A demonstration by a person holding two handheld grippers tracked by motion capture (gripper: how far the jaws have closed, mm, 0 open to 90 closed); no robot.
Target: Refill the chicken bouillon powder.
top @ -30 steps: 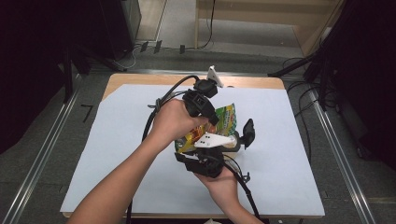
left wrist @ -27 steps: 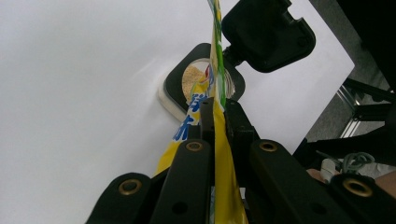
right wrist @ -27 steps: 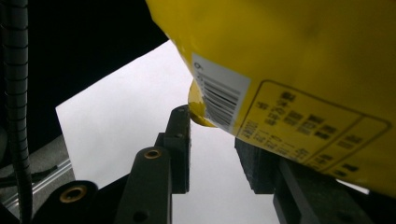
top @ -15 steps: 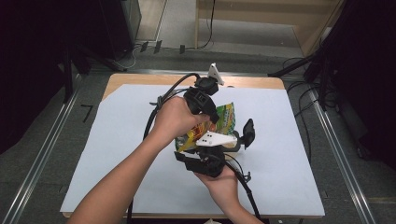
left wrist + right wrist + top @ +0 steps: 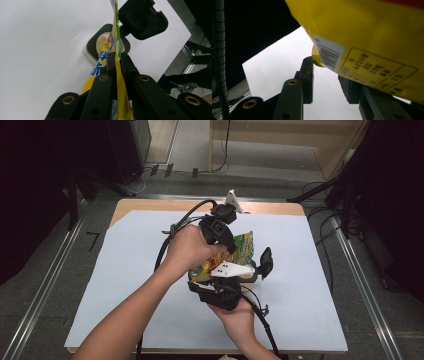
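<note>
1. Grippers are meeting over the middle of the white paper-covered table (image 5: 125,285), where a yellow and green foil snack bag (image 5: 240,247) is hanging in the air between them.
2. In the left gripper view, the left gripper (image 5: 117,65) is pinching the bag's thin edge (image 5: 115,30), its two black jaws pressed together on the foil with no gap showing.
3. In the right gripper view, the right gripper (image 5: 325,82) is standing open, white table showing between its jaws, while the bag's yellow barcoded corner (image 5: 329,56) is sitting just above that gap, right beside the left jaw's tip.
4. Below the bag, a black square container holding tan powder (image 5: 103,43) is resting on the table, and its hinged black lid (image 5: 142,18) is standing open.
5. From the high view, the left hand (image 5: 187,247) is gripping from above and the right hand (image 5: 237,317) from the near side.
</note>
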